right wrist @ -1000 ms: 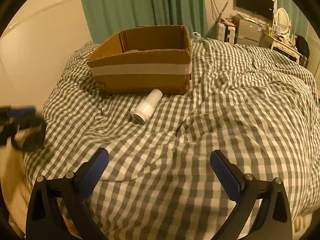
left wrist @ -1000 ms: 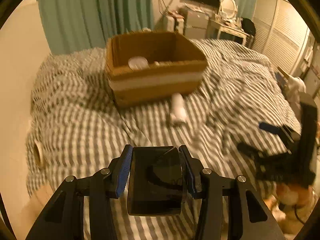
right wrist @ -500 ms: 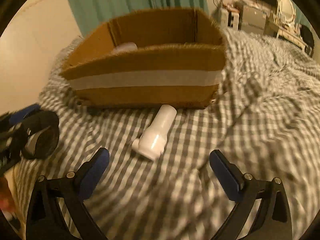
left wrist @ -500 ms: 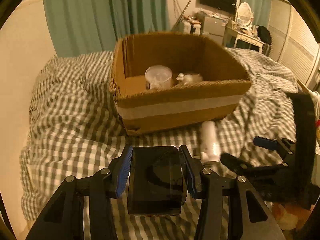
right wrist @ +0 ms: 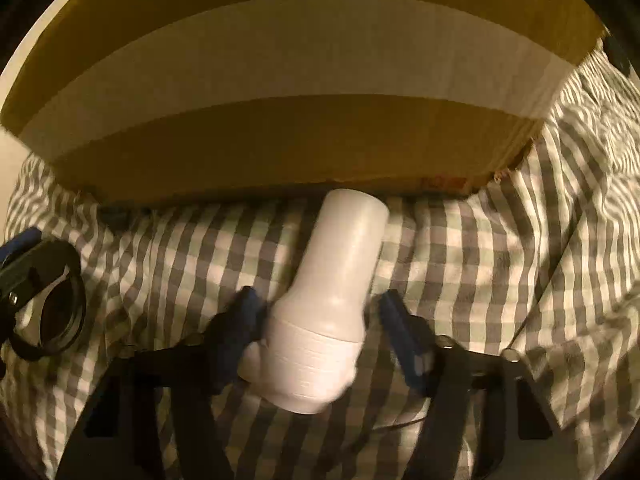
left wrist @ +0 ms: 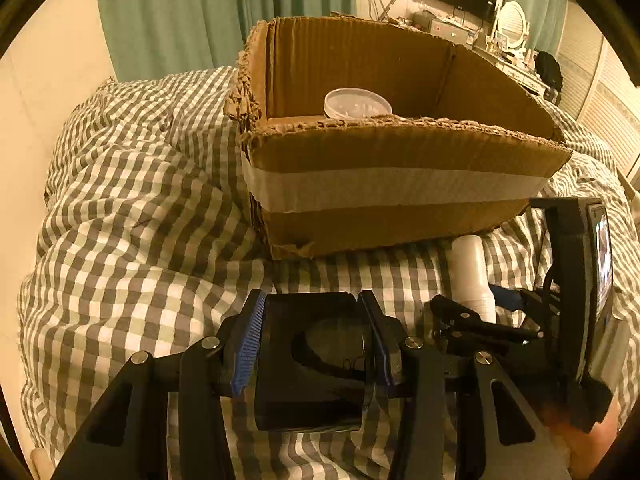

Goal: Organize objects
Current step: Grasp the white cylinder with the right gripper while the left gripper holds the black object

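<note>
Right gripper [right wrist: 316,320] just closing around white bottle [right wrist: 332,300] lying at box [right wrist: 280,80] foot, 6 o'clock, pads seemingly not yet pressing; left gripper [left wrist: 316,344] pinching black block [left wrist: 308,360]; risk: tapered bottle squirting out on soft checked bedding [right wrist: 500,280].

Left black two-finger gripper [left wrist: 314,336] — angular black linkage arms joined by round silver screws, cut-out slots in the outer links, ribbed blue pads [left wrist: 249,344] on the inner faces of the fingers. Right black two-finger gripper [right wrist: 320,320] — same black frame, blue-tipped fingers [right wrist: 400,330], blurred; seen from the left camera it carries a tall black housing with a small glossy screen and a thin dark cable.
</note>
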A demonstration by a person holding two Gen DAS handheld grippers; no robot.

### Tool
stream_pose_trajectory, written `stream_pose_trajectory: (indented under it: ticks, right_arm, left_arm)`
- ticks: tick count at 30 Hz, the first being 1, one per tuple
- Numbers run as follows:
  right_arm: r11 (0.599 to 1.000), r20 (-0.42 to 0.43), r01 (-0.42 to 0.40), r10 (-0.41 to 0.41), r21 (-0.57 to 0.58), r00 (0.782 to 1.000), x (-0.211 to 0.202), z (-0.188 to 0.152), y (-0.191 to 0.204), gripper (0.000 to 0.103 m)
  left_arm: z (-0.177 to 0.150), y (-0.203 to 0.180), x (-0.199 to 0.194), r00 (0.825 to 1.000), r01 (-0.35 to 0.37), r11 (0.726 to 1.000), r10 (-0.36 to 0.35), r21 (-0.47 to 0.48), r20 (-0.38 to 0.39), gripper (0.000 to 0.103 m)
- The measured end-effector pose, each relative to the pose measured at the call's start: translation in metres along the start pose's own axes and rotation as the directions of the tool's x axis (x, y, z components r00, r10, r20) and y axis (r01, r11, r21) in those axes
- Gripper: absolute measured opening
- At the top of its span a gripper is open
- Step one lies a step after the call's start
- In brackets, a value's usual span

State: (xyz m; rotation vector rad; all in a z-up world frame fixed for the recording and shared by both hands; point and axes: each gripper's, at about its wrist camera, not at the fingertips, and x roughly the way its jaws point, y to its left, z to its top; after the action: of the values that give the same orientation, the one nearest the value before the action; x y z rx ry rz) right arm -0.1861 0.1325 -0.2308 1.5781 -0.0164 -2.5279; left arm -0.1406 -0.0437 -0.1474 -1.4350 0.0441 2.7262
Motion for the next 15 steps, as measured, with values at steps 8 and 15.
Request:
stream_pose_trajectory:
  ticks: [8,15]
  right_arm:
    - [0.998,0.017,-0.056,0.056,0.008,0.998,-0.025,-0.021,-0.003,0.043]
    - [0.997,0.144,-0.050,0.058,-0.062,0.988,-0.096,-0.046,0.014,0.043]
  left_arm:
    - [-0.012,-0.002,-0.026,0.999,0.005,1.000,-0.004,-0.015,0.032,0.048]
    - [-0.023,-0.011,-0.069,0.996,0.012,1.000,-0.012,-0.005,0.093,0.048]
